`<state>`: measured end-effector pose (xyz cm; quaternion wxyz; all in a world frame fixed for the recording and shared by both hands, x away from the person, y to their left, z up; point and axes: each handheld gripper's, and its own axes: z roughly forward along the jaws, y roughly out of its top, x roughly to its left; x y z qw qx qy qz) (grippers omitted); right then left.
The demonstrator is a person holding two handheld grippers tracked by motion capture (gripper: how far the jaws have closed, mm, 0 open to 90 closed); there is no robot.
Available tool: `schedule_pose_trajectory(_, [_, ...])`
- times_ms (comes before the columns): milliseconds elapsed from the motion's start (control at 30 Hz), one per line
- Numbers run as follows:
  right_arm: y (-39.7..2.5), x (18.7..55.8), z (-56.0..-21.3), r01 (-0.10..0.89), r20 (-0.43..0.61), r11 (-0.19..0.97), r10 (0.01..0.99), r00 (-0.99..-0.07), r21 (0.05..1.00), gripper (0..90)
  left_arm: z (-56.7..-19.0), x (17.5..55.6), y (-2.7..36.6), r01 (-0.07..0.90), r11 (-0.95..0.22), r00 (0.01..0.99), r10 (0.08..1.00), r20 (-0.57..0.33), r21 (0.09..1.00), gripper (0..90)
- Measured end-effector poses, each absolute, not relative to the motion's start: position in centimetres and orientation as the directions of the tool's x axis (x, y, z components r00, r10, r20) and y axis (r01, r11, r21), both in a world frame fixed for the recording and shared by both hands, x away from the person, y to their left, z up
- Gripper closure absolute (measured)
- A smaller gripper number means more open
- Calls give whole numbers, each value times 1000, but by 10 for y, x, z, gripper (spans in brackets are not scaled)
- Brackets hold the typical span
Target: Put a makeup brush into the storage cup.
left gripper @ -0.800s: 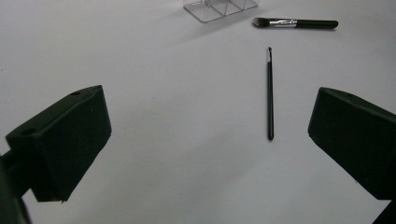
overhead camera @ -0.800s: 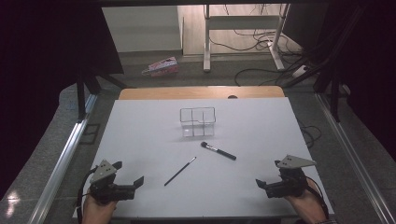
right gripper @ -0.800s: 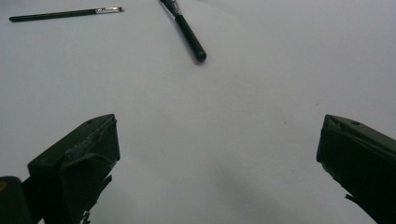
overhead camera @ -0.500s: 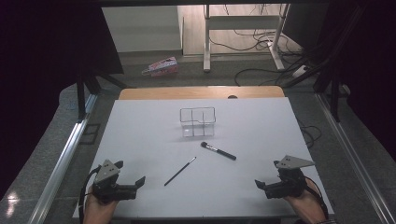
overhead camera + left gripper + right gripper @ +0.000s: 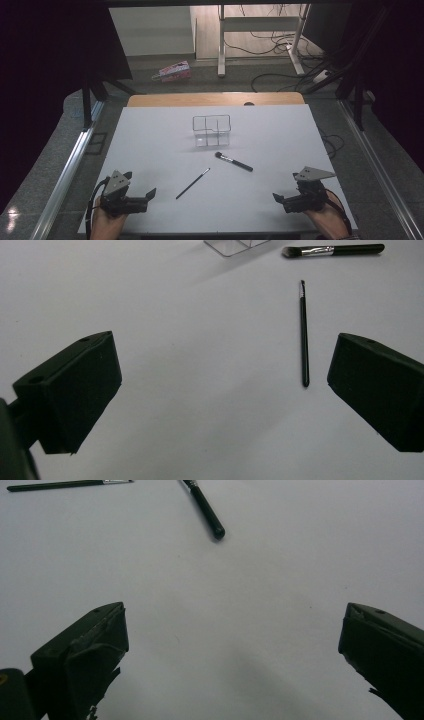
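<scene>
Left black two-jaw gripper (image 5: 142, 197), held in the person's left hand (image 5: 106, 224) at the near left, lies low with its jaws spread wide and nothing between them. Right black two-jaw gripper (image 5: 278, 198), held in the right hand (image 5: 325, 221) at the near right, points leftward, jaws likewise wide apart.
</scene>
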<state>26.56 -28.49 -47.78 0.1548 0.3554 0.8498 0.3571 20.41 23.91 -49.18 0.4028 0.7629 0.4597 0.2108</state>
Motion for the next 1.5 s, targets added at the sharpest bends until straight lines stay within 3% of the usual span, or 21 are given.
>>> schedule_pose_trajectory(1500, [-265,278,-465,540,2,568,688,-726,621,0,-494,206,238,548,-275,503,863,-49,790,17])
